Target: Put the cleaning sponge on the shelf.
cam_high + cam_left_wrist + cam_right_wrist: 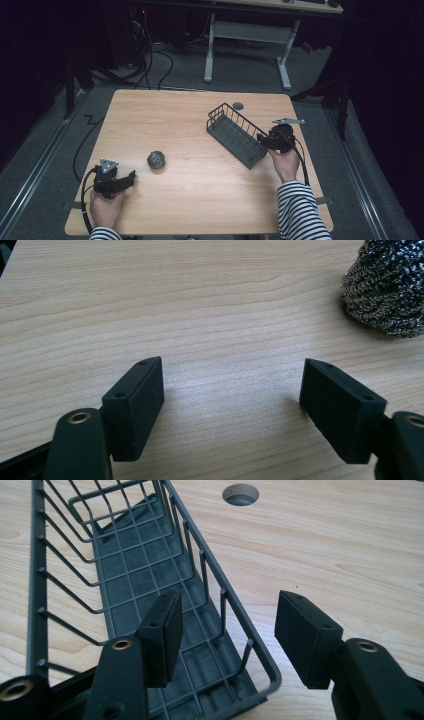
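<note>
Currently the basket's (235,615) side wall is straddled, ungripped, by the right gripper's (227,635) open jaws; nothing is held by the left gripper (232,400), spread beside the scourer (387,285).

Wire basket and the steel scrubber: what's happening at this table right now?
A person holds a gripper in each hand at a wooden table. The right gripper is at the near corner of the grey wire basket; its open jaws straddle the basket's side wall without pressing on it. The left gripper rests open on bare wood, the steel wool scrubber lying just ahead of it, untouched. The basket has nothing in it.
</note>
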`<state>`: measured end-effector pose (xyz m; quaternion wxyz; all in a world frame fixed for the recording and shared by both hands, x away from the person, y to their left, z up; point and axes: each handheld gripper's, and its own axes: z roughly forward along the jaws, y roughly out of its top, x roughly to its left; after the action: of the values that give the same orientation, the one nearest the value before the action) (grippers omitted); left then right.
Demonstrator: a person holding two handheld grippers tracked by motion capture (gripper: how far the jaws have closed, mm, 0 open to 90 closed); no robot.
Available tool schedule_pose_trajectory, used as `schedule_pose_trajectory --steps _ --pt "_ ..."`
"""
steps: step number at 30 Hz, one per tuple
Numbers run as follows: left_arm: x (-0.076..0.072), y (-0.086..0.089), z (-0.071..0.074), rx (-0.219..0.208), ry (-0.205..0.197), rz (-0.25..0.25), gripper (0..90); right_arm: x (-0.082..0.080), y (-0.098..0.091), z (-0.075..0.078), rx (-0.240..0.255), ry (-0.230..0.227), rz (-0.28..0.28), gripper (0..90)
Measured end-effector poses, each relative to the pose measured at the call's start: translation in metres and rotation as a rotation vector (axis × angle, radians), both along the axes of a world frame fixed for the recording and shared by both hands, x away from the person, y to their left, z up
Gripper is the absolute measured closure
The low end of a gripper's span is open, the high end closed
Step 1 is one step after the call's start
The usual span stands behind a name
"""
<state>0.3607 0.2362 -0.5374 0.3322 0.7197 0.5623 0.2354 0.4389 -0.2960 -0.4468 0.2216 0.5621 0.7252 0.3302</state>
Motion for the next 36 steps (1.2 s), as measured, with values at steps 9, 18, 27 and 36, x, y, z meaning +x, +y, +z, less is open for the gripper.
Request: schedule_pose_trajectory --steps 9,18,27,36 --pt "0.0 0.001 0.0 -0.004 0.002 -0.002 26.2 0.007 0.004 -0.006 -0.023 0.03 0.007 53.2" --pt "0.0 0.001 0.0 -0.007 0.0 -0.001 26.2 0.005 0.003 -0.011 -0.05 0.031 0.031 69.7" --pt "0.0 0.0 0.0 -0.004 0.002 -0.001 26.2 0.003 0.001 -0.015 -0.047 0.014 0.068 76.5" --pt "0.0 0.0 0.0 -0.003 0.002 -0.002 26.2 -0.003 0.004 -0.015 -0.033 0.013 0.113 80.1"
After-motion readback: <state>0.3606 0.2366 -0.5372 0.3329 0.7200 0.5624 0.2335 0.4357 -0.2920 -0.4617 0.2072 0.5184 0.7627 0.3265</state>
